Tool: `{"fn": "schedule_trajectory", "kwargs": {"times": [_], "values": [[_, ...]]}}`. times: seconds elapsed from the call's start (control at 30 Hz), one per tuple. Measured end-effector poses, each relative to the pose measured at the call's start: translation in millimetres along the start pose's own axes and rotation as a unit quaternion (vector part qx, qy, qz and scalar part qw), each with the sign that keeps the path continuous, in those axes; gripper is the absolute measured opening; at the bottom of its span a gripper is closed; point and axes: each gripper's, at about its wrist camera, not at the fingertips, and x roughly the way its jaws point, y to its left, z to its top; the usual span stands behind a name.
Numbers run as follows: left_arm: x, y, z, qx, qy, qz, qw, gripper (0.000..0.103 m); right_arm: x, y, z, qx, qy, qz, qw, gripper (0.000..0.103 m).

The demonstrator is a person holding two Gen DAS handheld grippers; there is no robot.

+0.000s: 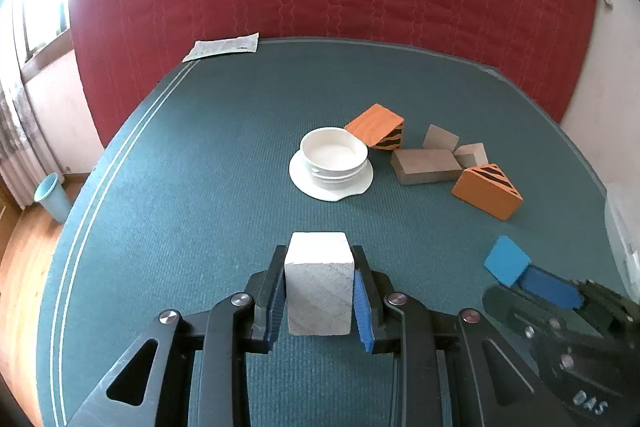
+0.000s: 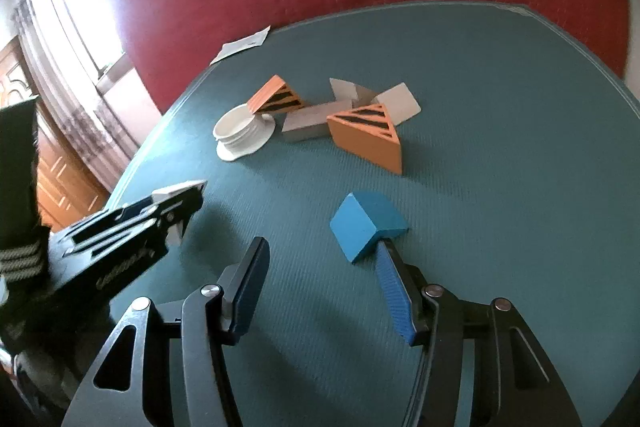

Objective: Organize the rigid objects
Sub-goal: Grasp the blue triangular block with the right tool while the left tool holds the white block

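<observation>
White and rough like plaster, the block (image 1: 320, 283) sits clamped between the pads of the left gripper (image 1: 320, 291), jaws closed tight on its two sides, near the front of the green table mat (image 1: 200, 147). Whether it is lifted clear of the mat or resting on it I cannot tell.

Just to the right, the blue block (image 2: 366, 225) lies on the mat. The right gripper (image 2: 320, 267) has its jaws standing well apart; the blue block is at the tip of its right-hand finger (image 2: 394, 287), seemingly touching it, but not between the pads, so nothing is held there.

Farther back, the rest is a loose scatter: a white bowl on a saucer (image 1: 334, 155), one orange striped wedge (image 1: 378, 127) leaning against the bowl, a second orange wedge (image 1: 488, 191) apart to the right, and grey blocks (image 1: 428, 165) lying at odd angles between them.

By my reading the sorting is barely begun: one block in hand, one about to be taken, and no tidy group or row formed anywhere yet.
</observation>
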Motion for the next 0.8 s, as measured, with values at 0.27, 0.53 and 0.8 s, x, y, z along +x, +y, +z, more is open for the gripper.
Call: {"fn": "schedule_trajectory", "kwargs": {"times": [0.27, 0.53, 0.8], "values": [[1.7, -1.2, -1.3, -0.003, 0.006, 0.001, 1.0, 0.031, 20.3, 11.3, 12.5, -0.022, -0.015, -0.056, 0.998, 0.056], [3.0, -4.7, -6.5, 0.003, 0.013, 0.002, 0.9999, 0.031, 33.5, 17.4, 21.5, -0.039, -0.015, -0.098, 0.994, 0.042], [0.5, -5.0, -9.0, 0.006, 0.013, 0.002, 0.9999, 0.031, 38.8, 19.9, 24.1, -0.047, -0.015, -0.11, 0.993, 0.037]]}}
